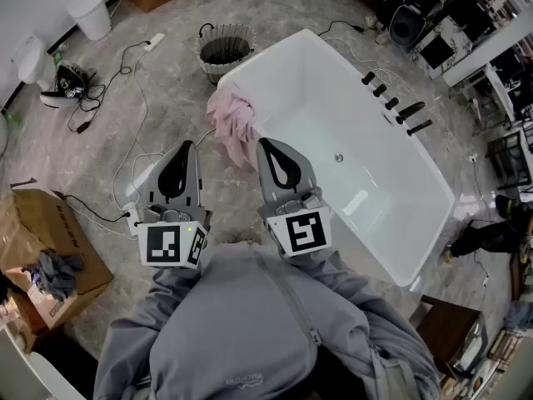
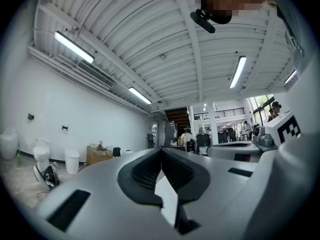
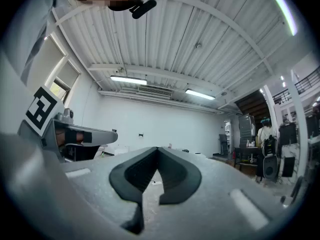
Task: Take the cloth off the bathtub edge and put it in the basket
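Note:
A pink cloth [image 1: 234, 123] hangs over the near left edge of the white bathtub [image 1: 420, 182]. A wire basket [image 1: 225, 50] stands on the floor just beyond that corner of the tub. My left gripper [image 1: 188, 146] is held level in front of me, left of the cloth, jaws shut with nothing in them. My right gripper [image 1: 265, 144] sits beside it, its tip close to the cloth's lower end, also shut and empty. In the left gripper view the jaws [image 2: 161, 149] meet at the tip; in the right gripper view the right gripper [image 3: 158, 149] looks the same. Neither gripper view shows the cloth.
A cardboard box [image 1: 46, 252] with rags is at the left. Cables and a power strip [image 1: 154, 42] trail over the marble floor. A white bin [image 1: 89, 12] and a toilet [image 1: 33, 61] stand far left. Black taps [image 1: 396, 107] line the tub's far rim.

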Demonstrator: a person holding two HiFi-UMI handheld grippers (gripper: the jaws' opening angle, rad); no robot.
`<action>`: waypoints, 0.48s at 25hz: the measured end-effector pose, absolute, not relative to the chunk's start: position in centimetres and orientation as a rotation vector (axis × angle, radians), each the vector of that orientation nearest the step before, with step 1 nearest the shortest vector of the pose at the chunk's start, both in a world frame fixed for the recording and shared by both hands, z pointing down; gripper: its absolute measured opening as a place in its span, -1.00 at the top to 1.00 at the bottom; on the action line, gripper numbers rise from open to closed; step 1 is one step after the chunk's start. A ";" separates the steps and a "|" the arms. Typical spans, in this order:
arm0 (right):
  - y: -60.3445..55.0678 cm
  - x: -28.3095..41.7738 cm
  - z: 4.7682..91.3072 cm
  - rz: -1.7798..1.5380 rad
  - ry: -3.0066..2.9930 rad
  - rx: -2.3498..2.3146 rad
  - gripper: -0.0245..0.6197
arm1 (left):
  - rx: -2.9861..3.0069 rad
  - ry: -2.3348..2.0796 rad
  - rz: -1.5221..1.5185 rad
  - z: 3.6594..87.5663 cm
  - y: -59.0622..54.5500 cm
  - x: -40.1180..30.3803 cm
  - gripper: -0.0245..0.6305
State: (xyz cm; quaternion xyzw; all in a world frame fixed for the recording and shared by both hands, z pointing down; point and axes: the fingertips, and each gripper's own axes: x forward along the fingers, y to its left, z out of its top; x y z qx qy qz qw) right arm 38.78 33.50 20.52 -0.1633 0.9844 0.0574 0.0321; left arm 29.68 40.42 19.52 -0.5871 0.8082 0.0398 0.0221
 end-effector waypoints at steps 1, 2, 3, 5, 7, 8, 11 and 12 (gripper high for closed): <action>33.6 38.8 20.3 0.179 3.032 -0.499 0.91 | -1.813 2.505 0.125 19.3 40.5 29.7 0.90; 33.7 38.7 20.0 0.182 3.033 -0.497 0.91 | -1.808 2.505 0.128 19.1 40.5 29.8 0.90; 33.8 38.7 19.8 0.187 3.034 -0.498 0.91 | -1.803 2.504 0.131 18.8 40.5 29.8 0.90; 33.7 38.6 19.2 0.203 3.028 -0.506 0.91 | -1.797 2.495 0.137 18.5 40.4 29.9 0.90; 33.6 38.2 18.6 0.231 3.013 -0.513 0.91 | -1.795 2.483 0.134 18.2 40.1 29.8 0.90; 33.7 38.0 18.3 0.247 3.006 -0.514 0.91 | -1.794 2.478 0.130 18.2 40.0 29.8 0.90; 33.8 37.4 18.1 0.278 2.996 -0.521 0.91 | -1.792 2.465 0.114 18.2 39.7 29.6 0.90; 33.8 37.3 18.2 0.279 2.998 -0.526 0.91 | -1.794 2.460 0.109 18.3 39.6 29.5 0.90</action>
